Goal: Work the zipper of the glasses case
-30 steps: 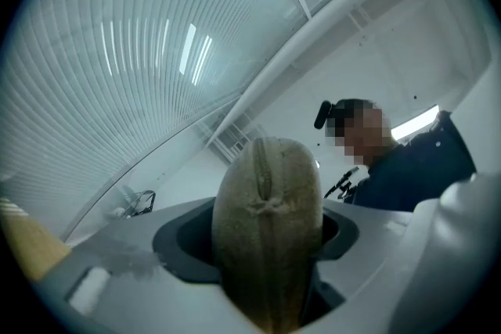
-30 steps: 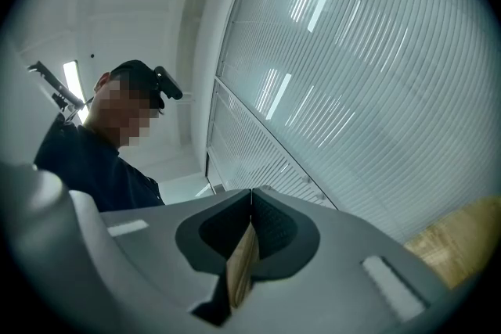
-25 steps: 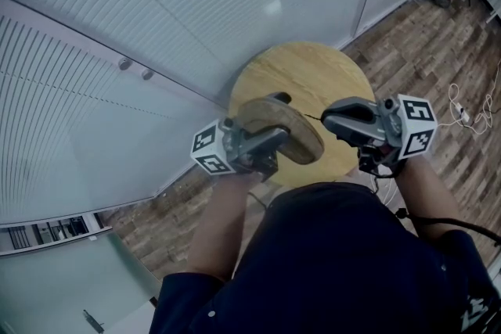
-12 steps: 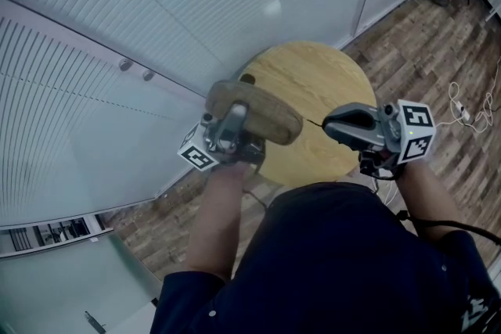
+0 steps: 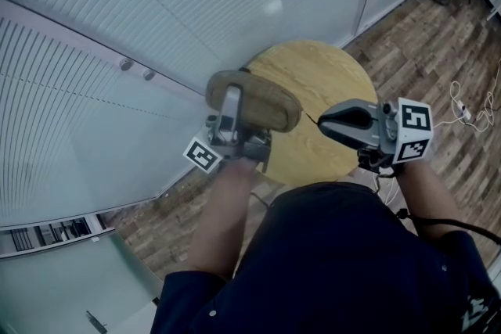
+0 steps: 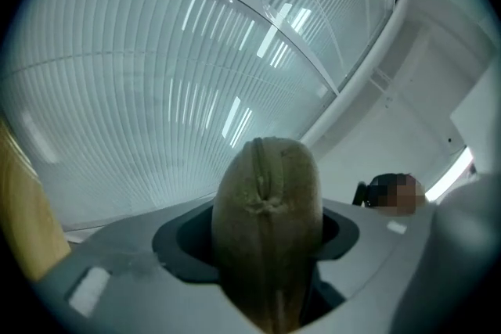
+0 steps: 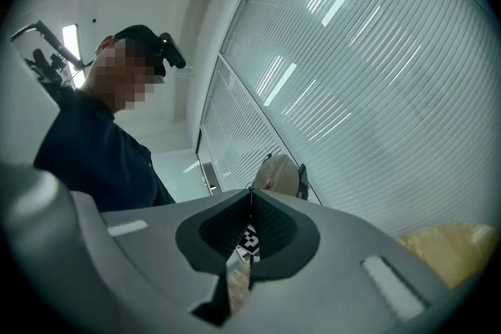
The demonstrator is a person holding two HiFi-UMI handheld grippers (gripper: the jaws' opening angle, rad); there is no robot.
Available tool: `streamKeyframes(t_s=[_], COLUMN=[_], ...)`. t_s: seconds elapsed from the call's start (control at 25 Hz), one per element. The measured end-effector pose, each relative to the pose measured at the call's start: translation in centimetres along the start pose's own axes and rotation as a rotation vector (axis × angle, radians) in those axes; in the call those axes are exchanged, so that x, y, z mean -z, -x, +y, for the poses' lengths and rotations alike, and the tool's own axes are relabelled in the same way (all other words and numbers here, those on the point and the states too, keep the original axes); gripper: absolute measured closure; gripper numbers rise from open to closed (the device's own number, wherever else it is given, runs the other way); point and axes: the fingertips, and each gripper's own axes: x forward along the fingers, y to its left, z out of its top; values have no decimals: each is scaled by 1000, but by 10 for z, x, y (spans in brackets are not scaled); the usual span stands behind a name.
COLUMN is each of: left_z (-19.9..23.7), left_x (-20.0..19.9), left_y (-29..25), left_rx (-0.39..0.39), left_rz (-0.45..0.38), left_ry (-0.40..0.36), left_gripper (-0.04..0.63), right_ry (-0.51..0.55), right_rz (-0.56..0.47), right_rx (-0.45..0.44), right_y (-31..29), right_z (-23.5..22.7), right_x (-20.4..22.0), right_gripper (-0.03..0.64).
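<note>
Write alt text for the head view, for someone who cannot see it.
A person's left gripper clamps an olive-brown glasses case above a round wooden table. The right gripper, jaws shut, appears to pinch a thin cord running toward the case. Striped glass walls stand behind.

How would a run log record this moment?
left gripper: shut on glasses case | right gripper: shut on zipper pull | held above round table

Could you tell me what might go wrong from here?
The left claw holds the olive fabric glasses case in the air beside the round wooden table; a slip could drop it. The shut right claw seems to pinch only a thin zipper pull, which could slip free.
</note>
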Motion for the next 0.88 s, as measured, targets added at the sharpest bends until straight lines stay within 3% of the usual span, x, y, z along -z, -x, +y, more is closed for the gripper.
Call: streamKeyframes(t_s=[0.36, 0.72, 0.88], left_z=[27, 30, 33], left_x=[-12, -11, -5], left_y=[5, -5, -11], left_rx=[-126, -144, -148], left_rz=[-117, -183, -182], left_ry=[57, 86, 113], left_gripper=[299, 301, 302], right_ry=[59, 160, 157], right_rz=[119, 227, 250], right_rx=[60, 74, 59], right_y=[-19, -32, -45], right_z=[-4, 1, 3], right_x=[30, 49, 63], right_gripper=[604, 604, 604])
